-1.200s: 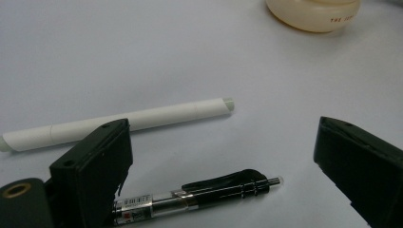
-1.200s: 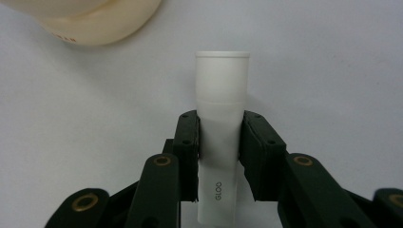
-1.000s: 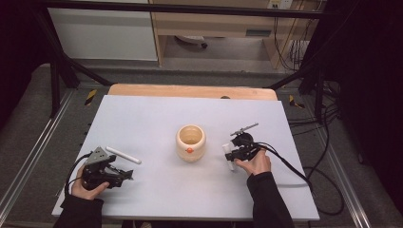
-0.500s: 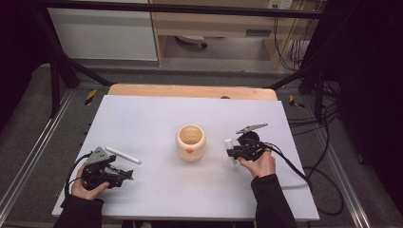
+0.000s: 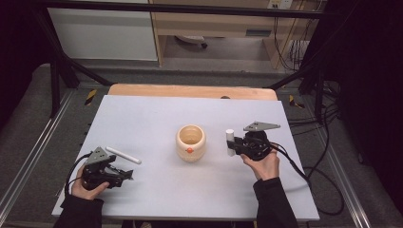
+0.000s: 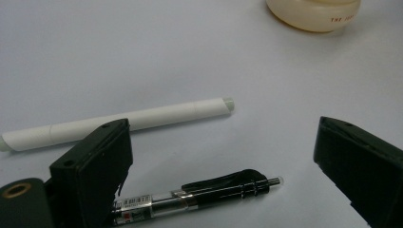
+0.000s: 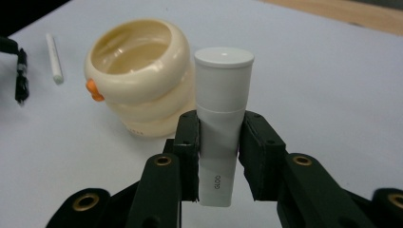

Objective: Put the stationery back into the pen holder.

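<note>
A cream round pot [image 5: 190, 142] stands open-topped at the middle of the white table [image 5: 157, 118]. Just right of it my right gripper [image 5: 236, 146] is shut on a white glue stick [image 5: 230, 141], held upright with its cap on top. In the right gripper view the glue stick [image 7: 222, 109] is clamped between both jaws of that gripper [image 7: 221, 135], with the pot [image 7: 138, 90] close behind it. My left gripper [image 5: 124, 176] rests open near the front left edge. Between its jaws [image 6: 218, 152] a black pen [image 6: 204, 192] lies flat. A white marker [image 6: 119, 121] lies just beyond it.
A wooden strip [image 5: 190, 90] runs along the table's far edge. Black cables [image 5: 313, 175] trail off the right side. Metal frame rails [image 5: 28, 156] flank the table. Open tabletop lies behind the pot and in front of it.
My right gripper has risen and shifted slightly right and away with the glue stick, which now stands upright. The left gripper has stayed put.
</note>
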